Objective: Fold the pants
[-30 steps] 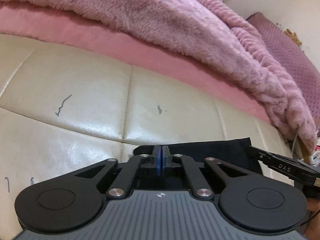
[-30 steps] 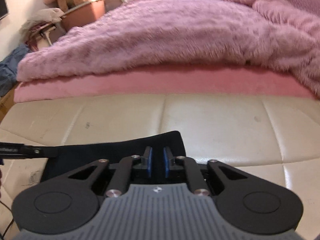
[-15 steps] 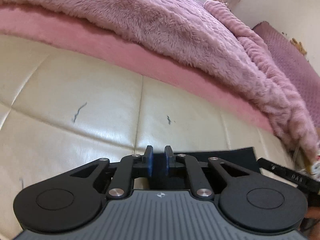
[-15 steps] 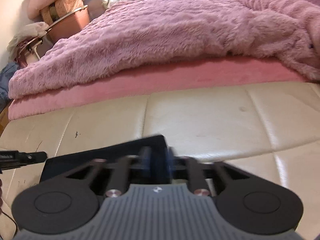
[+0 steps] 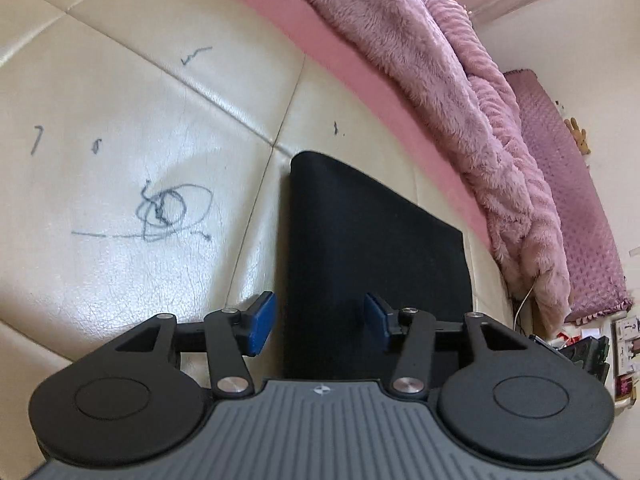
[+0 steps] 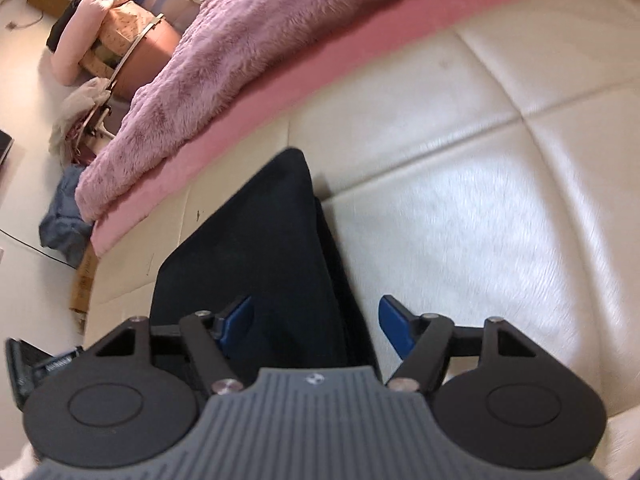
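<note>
The black pants (image 5: 372,248) lie folded into a flat rectangle on the cream leather surface (image 5: 140,200). My left gripper (image 5: 320,326) is open and empty, raised above the pants' near left edge, its blue pads (image 5: 262,326) wide apart. In the right wrist view the folded pants (image 6: 256,264) show stacked layers along their right edge. My right gripper (image 6: 316,326) is open and empty above the pants' near right edge. The other gripper's tip (image 6: 36,364) shows at the lower left of the right wrist view.
A fluffy pink blanket (image 5: 440,64) over a pink mattress edge (image 5: 340,56) borders the far side. Pen scribbles (image 5: 168,212) mark the leather. Clutter, a pink bag (image 6: 116,40) and blue cloth (image 6: 64,220) lie on the floor far left.
Both grippers have opened and let go of the pants, then lifted and tilted back. The pants now lie flat as a folded rectangle.
</note>
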`<control>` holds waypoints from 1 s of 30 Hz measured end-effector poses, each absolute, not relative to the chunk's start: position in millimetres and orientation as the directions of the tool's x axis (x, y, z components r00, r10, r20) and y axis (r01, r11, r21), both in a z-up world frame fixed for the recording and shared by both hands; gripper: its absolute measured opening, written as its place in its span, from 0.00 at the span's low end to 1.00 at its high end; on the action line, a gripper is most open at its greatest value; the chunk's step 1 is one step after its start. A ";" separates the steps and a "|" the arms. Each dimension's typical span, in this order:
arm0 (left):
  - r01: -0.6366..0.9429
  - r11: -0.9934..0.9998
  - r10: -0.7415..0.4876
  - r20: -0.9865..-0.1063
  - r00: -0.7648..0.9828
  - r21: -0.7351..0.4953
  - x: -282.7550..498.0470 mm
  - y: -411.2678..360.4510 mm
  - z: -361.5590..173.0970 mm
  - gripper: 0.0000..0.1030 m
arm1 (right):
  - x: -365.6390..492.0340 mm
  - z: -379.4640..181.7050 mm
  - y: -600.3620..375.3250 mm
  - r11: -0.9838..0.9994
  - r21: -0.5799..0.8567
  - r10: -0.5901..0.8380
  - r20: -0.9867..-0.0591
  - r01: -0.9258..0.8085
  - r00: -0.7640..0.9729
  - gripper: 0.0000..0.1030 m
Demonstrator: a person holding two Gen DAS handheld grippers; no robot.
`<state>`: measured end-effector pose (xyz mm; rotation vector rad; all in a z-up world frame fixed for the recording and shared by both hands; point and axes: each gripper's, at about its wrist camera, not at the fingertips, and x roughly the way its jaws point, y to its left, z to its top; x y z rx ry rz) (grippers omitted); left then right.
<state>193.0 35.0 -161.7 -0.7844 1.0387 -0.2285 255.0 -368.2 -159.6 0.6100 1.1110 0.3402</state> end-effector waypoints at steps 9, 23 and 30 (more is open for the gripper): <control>-0.177 0.687 -0.554 -0.666 0.499 -0.704 202.9 33.4 -172.0 0.55 | 270.5 -171.2 -365.3 0.751 0.658 0.592 -0.701 0.043 0.398 0.65; -0.215 0.632 -0.586 -0.641 0.495 -0.744 208.4 35.9 -181.4 0.29 | 281.2 -181.6 -362.8 0.724 0.687 0.621 -0.687 0.059 0.377 0.32; -0.226 0.665 -0.551 -0.671 0.496 -0.712 210.4 34.8 -172.7 0.20 | 272.8 -174.2 -360.0 0.716 0.691 0.609 -0.687 0.098 0.395 0.21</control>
